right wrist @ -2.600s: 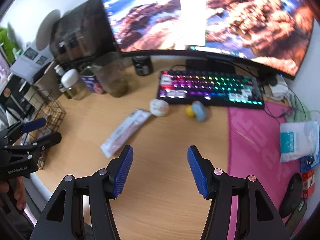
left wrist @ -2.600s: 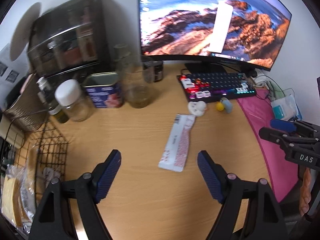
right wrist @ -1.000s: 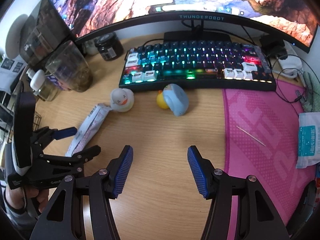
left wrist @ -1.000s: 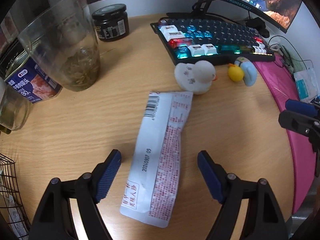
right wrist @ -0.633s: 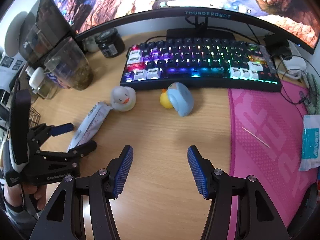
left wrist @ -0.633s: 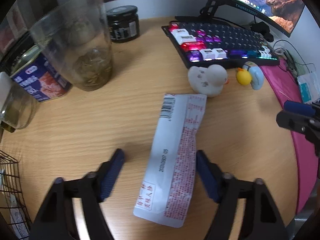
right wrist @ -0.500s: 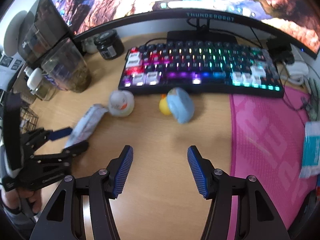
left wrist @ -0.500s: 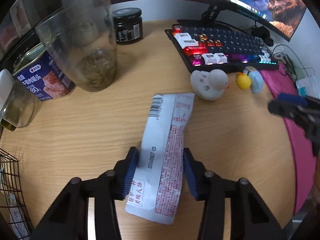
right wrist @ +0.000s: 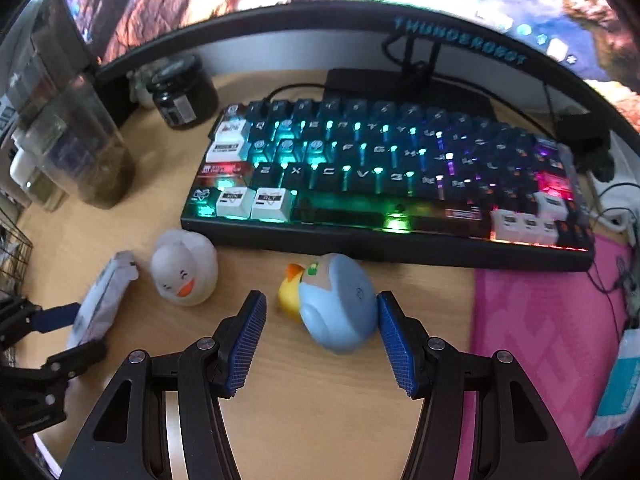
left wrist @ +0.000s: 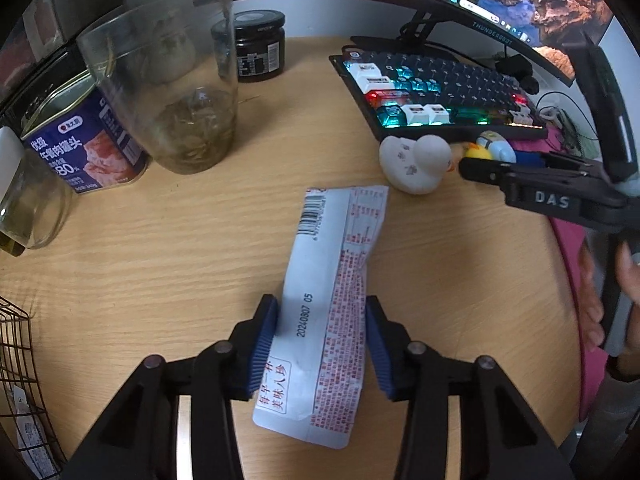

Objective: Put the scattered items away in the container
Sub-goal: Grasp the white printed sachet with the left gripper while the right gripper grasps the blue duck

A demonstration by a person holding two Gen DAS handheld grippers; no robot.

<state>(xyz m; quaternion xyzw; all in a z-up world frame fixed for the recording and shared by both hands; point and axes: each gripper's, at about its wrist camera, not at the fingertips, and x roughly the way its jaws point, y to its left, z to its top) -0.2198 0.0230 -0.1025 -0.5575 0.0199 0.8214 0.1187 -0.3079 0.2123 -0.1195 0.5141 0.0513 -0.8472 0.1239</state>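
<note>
Crinkly white plastic, the flat snack packet (left wrist: 332, 300) is lying on the wooden desk (left wrist: 160, 248) pinched between the left gripper's (left wrist: 321, 340) ribbed blue pads, while the right gripper (right wrist: 321, 340) is spreading wide around a smooth blue-and-yellow duck (right wrist: 336, 304) near the keyboard (right wrist: 384, 176), a white duck (right wrist: 184, 268) sitting just left.

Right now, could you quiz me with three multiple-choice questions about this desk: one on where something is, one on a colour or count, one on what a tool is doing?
1. Where is the white duck?
A. in front of the keyboard
B. in the wire basket
C. on the pink mat

2. How many duck toys are there?
A. one
B. two
C. four

3. What is the left gripper doing?
A. hanging open
B. gripping a jar
C. clamping the snack packet

Answers: 1 A, it sits at the keyboard's near edge. 2 B, the white one and the blue-and-yellow duck. 3 C, both jaws press the packet's sides.
</note>
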